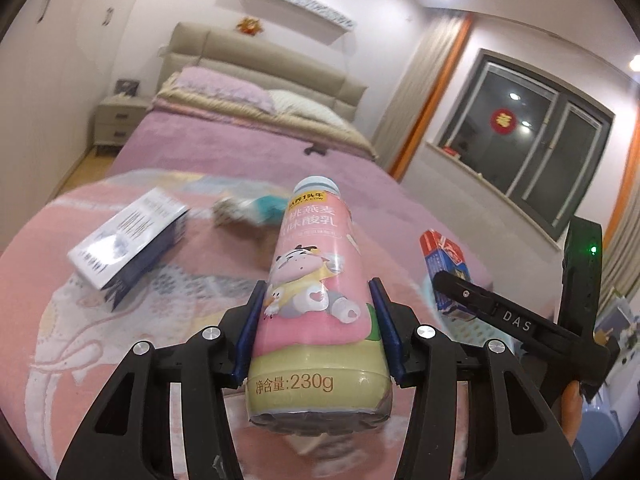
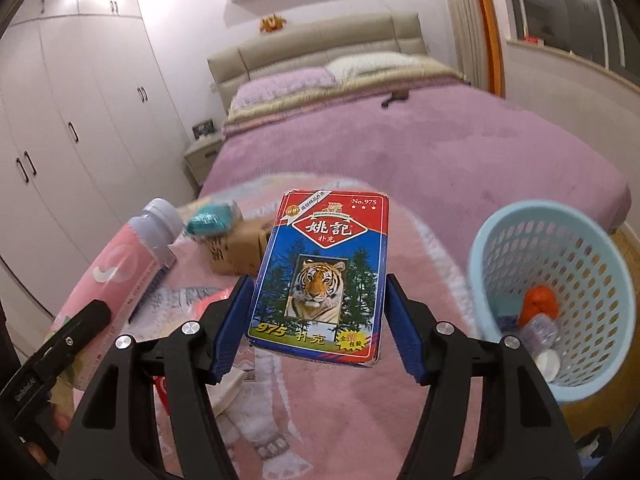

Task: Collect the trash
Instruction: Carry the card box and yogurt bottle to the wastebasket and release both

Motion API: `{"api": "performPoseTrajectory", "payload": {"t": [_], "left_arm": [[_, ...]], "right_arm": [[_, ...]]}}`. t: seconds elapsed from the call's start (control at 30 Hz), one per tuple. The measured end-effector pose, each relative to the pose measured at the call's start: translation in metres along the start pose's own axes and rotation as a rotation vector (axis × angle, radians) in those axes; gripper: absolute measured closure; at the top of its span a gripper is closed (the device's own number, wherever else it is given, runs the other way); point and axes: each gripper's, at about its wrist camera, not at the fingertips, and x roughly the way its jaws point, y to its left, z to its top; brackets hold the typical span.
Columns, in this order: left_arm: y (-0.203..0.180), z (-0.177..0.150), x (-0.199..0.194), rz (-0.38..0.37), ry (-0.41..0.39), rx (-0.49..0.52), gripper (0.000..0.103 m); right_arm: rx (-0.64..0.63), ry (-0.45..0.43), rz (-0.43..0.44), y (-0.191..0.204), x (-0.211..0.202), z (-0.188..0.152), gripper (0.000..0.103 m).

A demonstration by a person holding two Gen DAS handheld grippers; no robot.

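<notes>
Gripping two pieces of trash at once above the pink blanket (image 2: 420, 248) at the foot of the bed: the left gripper (image 1: 318, 320) is clamping a pink yogurt bottle (image 1: 316, 280) low on its body, blue fingers (image 1: 252, 320) pressing either side, capped end pointing away toward the headboard. The right gripper (image 2: 318, 320) is pinching a playing-card box (image 2: 320, 276) by its long edges, tiger face up, fingers (image 2: 230, 328) closed on the lower half. The light-blue basket (image 2: 492, 240), the landmark here, is sitting just right of the card box, mouth tilted toward the camera, already holding an orange scrap and some small bits. Left of the basket, past both held items, a white-and-navy carton (image 1: 128, 240), a brown cardboard box (image 2: 236, 252) and a teal crumpled wrapper (image 2: 210, 220) are lying on the blanket. Handling judgement: the bottle is looking like smooth, slippery plastic, probably empty and light, so a grip on the straight body is suiting it better than the tapering shoulder. The card box is looking stiff but crushable, worn at its corners, so an edge grip with modest squeeze is suiting it. Both look set for dropping into the basket.
</notes>
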Motion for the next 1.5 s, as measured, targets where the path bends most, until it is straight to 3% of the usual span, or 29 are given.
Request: {"api": "performPoseTrajectory", "payload": {"t": [0.23,0.5,0.9,1.17,1.27,1.5], "left_arm": [[-0.062,0.009,0.013,-0.09,-0.005,0.095,0.055],[-0.128,0.01,0.06,-0.167,0.058,0.183,0.055],[-0.199,-0.016,0.16,-0.223,0.239,0.265,0.055],[-0.215,-0.035,0.192,-0.227,0.284,0.312,0.054],[-0.207,-0.035,0.19,-0.238,0.259,0.281,0.04],[-0.191,-0.031,0.166,-0.226,0.231,0.256,0.04]], "right_arm": [[0.028,-0.103,-0.043,-0.029,-0.048,0.011,0.041],[0.116,-0.185,-0.153,-0.093,-0.079,0.018,0.041],[0.319,-0.109,-0.262,-0.2,-0.059,-0.004,0.041],[0.37,-0.046,-0.301,-0.229,-0.039,-0.019,0.039],[0.379,-0.018,-0.303,-0.239,-0.029,-0.022,0.039],[0.386,-0.01,-0.27,-0.236,-0.031,-0.025,0.039]]}}
